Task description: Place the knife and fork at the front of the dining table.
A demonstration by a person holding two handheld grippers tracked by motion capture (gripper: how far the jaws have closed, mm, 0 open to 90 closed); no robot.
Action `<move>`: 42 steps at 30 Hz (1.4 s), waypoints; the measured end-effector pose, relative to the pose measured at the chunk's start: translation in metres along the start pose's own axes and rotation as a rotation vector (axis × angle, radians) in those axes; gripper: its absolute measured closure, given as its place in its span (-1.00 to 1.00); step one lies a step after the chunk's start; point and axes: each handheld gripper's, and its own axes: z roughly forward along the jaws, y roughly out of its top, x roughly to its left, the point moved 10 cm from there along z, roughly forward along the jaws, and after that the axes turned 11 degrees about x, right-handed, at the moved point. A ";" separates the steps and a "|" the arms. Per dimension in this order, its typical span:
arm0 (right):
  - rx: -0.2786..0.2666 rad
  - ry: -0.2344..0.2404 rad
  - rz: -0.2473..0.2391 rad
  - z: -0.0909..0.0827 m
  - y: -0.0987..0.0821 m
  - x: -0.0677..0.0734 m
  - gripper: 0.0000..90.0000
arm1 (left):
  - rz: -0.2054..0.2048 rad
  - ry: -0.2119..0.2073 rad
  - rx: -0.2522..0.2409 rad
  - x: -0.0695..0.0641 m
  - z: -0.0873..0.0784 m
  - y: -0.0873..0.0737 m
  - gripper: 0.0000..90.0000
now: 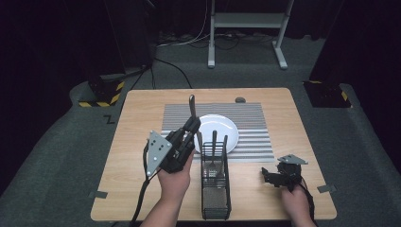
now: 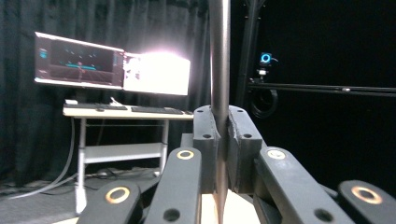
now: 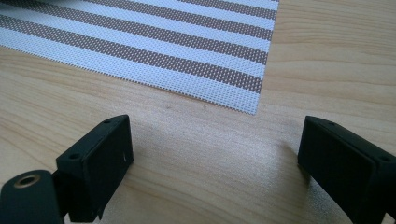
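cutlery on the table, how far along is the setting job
Done: plate sits on the striped mat. In hand: the left claw is shut on a utensil handle, lifted above the mesh caddy. Left: other utensils stand in the caddy; the right claw rests open on the table.

— The table?
— Pale wood grain, smooth, a soft sheen. The placemat on it is a woven mesh, matt, striped grey and white.
— And the utensil handle?
— Polished metal, glossy. The left tool looks like matt black plastic with brass-coloured rivets.
— The plate?
— Glossy white; the caddy is black wire.
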 end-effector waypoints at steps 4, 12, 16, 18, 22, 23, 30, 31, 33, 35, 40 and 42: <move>0.000 0.000 0.001 0.000 0.000 0.000 -0.78 | 0.021 0.034 0.011 0.012 -0.005 0.000 0.85; 0.000 0.001 0.003 0.000 0.000 0.000 -0.78 | -0.009 0.100 0.036 0.042 -0.009 -0.019 0.85; -0.001 0.000 0.001 0.000 0.000 0.000 -0.78 | -0.017 0.138 0.056 0.057 -0.009 -0.032 0.85; -0.001 0.000 0.000 0.000 0.000 0.000 -0.78 | -0.025 0.155 0.075 0.065 -0.007 -0.041 0.85; 0.000 0.001 -0.001 0.000 0.000 0.000 -0.78 | -0.023 0.187 0.114 0.078 -0.001 -0.061 0.85; -0.001 0.002 -0.005 0.000 0.000 0.000 -0.78 | -0.018 0.199 0.123 0.082 0.001 -0.066 0.85; 0.000 0.005 -0.004 0.000 0.000 0.001 -0.78 | -0.044 0.230 0.177 0.098 0.016 -0.090 0.85; 0.000 0.006 -0.004 0.000 0.000 0.001 -0.78 | -0.051 0.231 0.185 0.099 0.018 -0.093 0.85; 0.000 0.004 -0.002 0.000 0.000 0.001 -0.78 | -0.059 0.241 0.199 0.102 0.021 -0.098 0.85; 0.000 0.004 -0.002 0.000 0.000 0.001 -0.78 | -0.061 0.248 0.204 0.104 0.025 -0.102 0.85; -0.001 0.004 -0.004 0.000 0.000 0.001 -0.78 | -0.076 0.269 0.230 0.111 0.037 -0.116 0.85; 0.000 0.004 -0.002 0.000 0.000 0.001 -0.78 | -0.081 0.273 0.239 0.113 0.040 -0.121 0.85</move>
